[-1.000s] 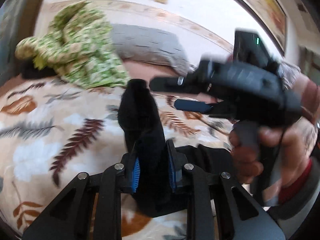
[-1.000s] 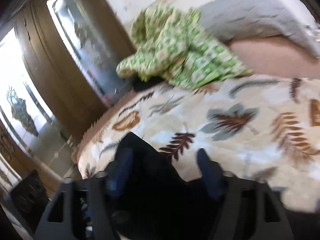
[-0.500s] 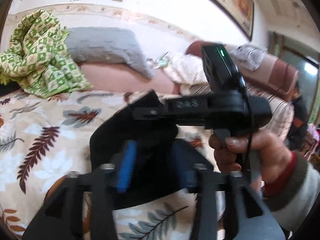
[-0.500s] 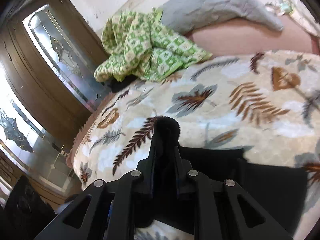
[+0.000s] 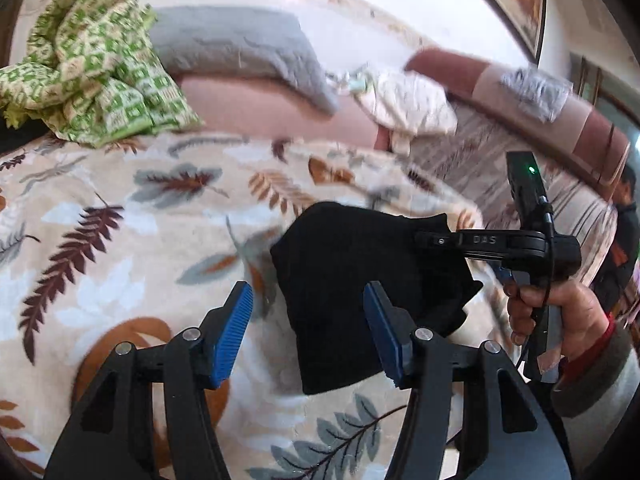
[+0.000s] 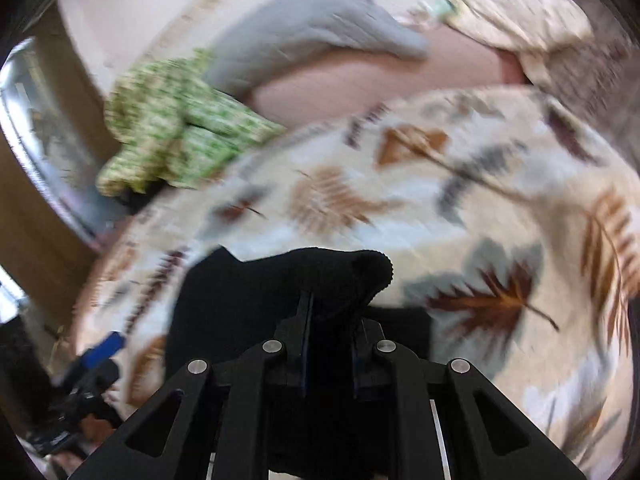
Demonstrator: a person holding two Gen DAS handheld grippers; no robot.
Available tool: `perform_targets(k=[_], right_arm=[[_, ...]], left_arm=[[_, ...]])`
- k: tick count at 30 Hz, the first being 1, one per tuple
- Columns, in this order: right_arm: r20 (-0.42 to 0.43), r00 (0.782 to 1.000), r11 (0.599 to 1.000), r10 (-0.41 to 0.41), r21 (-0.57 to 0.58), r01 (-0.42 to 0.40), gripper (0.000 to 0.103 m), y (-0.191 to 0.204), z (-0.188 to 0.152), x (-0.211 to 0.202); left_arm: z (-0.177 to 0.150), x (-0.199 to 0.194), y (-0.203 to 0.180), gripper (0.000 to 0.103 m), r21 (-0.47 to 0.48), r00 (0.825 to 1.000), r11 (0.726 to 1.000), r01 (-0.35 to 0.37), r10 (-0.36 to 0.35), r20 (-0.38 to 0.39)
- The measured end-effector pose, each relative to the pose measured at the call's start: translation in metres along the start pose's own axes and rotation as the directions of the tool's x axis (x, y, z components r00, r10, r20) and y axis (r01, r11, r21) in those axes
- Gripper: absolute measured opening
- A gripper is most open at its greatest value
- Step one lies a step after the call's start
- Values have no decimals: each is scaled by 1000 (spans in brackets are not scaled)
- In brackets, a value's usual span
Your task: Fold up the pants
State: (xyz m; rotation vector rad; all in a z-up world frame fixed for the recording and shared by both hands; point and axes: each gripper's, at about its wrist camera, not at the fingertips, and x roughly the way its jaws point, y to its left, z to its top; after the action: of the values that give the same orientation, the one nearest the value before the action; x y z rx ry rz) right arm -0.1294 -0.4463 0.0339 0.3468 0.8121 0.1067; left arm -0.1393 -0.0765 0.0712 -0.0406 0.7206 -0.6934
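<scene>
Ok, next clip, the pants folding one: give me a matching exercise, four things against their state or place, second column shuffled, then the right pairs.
Things:
1. left gripper
2. right gripper
3. green patterned cloth
4. grey pillow

States or places:
A. leaning at the wall, at the head of the bed
B. crumpled in a heap at the bed's far corner
C. jaws apart, pressing on nothing
D. clamped on a bunch of the black pants

Pairs: 1-C, 2-D, 3-B, 4-A
</scene>
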Motion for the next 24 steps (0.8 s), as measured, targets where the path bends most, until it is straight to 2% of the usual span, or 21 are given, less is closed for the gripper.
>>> perform_targets(k=[2, 5, 8, 12, 14, 17, 21, 24], right_arm=[[-23, 1000, 1000, -2, 4, 2, 13, -8, -7, 10], [-7, 1000, 1000, 20, -4, -20, 13, -8, -6, 7], [-8, 1000, 999, 30, -31, -30, 13, -2, -3, 5], [-11, 1000, 999, 26, -44, -27, 13, 1, -1, 7], [-12, 999, 999, 29, -43, -30, 13, 0, -1, 7], [-9, 1000, 997, 4, -73, -5, 13, 2, -1, 4], [-41, 998, 992, -54, -115, 49, 16, -3, -7, 18], [-37, 997, 994, -65, -94, 61, 22, -11, -10, 18]], left_arm=[[-4, 10, -3, 57, 0, 999, 1000, -9, 9, -33], [-1, 8, -3, 57, -20, 1000, 1000, -6, 6, -20], [14, 9, -3, 57, -41, 1000, 999, -9, 8, -11], [34, 22, -10, 58, -21, 1000, 1000, 6, -6, -21], [41, 38, -13, 59, -5, 998, 999, -35, 35, -46], [42, 74, -7, 59, -3, 980, 994, -112, 110, -165], [25, 95, 6, 62, -44, 969, 992, -115, 103, -223], [23, 93, 3, 62, -27, 971, 993, -117, 109, -214]])
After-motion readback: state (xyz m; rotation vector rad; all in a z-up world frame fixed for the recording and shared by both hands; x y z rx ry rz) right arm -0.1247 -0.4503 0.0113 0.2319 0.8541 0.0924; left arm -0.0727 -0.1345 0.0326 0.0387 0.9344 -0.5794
